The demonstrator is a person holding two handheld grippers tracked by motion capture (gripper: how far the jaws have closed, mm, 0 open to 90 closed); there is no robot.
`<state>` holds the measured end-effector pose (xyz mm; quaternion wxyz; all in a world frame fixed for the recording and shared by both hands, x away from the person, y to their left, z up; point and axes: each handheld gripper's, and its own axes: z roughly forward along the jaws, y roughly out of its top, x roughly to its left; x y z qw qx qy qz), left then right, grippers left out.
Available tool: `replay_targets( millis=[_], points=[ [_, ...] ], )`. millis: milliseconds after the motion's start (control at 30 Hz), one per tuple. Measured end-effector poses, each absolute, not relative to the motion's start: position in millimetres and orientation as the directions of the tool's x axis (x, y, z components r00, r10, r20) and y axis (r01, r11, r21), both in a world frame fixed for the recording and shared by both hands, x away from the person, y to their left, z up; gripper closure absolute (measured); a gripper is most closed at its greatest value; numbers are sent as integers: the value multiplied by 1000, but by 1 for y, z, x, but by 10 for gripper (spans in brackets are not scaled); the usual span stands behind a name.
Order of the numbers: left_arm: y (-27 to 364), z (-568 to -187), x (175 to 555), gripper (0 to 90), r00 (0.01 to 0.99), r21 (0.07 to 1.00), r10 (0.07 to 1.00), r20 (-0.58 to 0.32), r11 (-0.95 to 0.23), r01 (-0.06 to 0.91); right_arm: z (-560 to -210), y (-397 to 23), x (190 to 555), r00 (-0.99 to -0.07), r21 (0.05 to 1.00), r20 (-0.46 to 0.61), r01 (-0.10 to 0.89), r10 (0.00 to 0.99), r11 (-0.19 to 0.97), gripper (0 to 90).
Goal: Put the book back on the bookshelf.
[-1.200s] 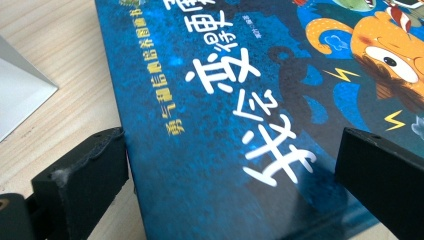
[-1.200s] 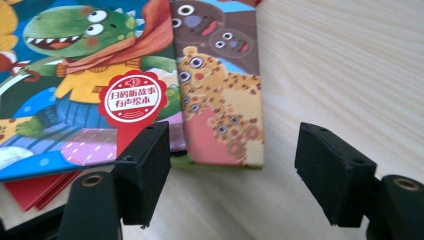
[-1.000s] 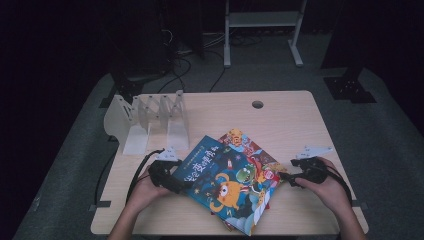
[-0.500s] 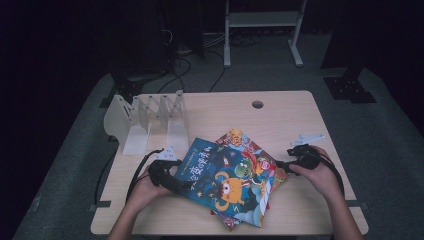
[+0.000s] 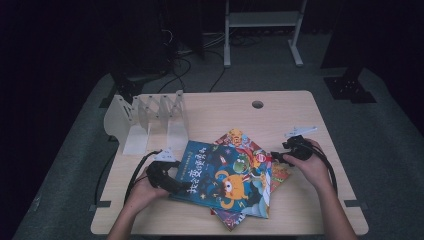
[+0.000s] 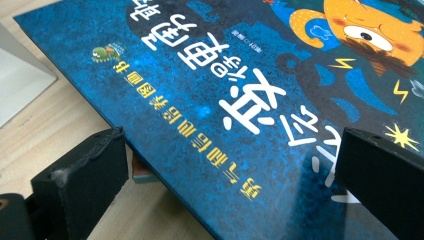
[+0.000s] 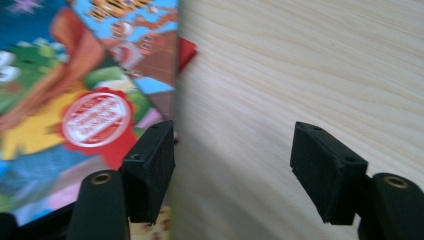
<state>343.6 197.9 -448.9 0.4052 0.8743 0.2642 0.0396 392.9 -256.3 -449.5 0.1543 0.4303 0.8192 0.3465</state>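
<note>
Here the blue picture book (image 5: pixel 222 177) lies atop a stack of books near the desk's (image 5: pixel 280 115) front edge. My left hand (image 5: pixel 140 192) rests low at its left side; my left tongs (image 6: pixel 230 175) stand apart, astride its corner, one jaw on the cover. My right tongs (image 7: pixel 232 170), jaws apart and just closing, hold nothing beside the red-edged book (image 7: pixel 95 115). The high view adds the white rack (image 5: pixel 145 120).

The top book (image 5: pixel 222 177) is showing a deep blue cover with white lettering and an orange cartoon creature; the tabletop (image 5: pixel 280 115) is showing pale wood grain.
</note>
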Motion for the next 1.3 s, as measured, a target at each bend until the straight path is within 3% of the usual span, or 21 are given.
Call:
replay_targets(
  millis=[267, 633, 1300],
  points=[
    [198, -449, 344, 0, 857, 730, 494, -147, -531, 431, -444, -249, 369, -650, 737, 137, 572, 748, 362, 311],
    [200, -449, 343, 0, 857, 723, 492, -155, -534, 438, -453, -231, 375, -684, 732, 178, 573, 707, 370, 258],
    [234, -451, 337, 0, 795, 708, 568, -213, -472, 526, -452, -198, 374, -716, 747, 143, 531, 683, 400, 247]
  ],
)
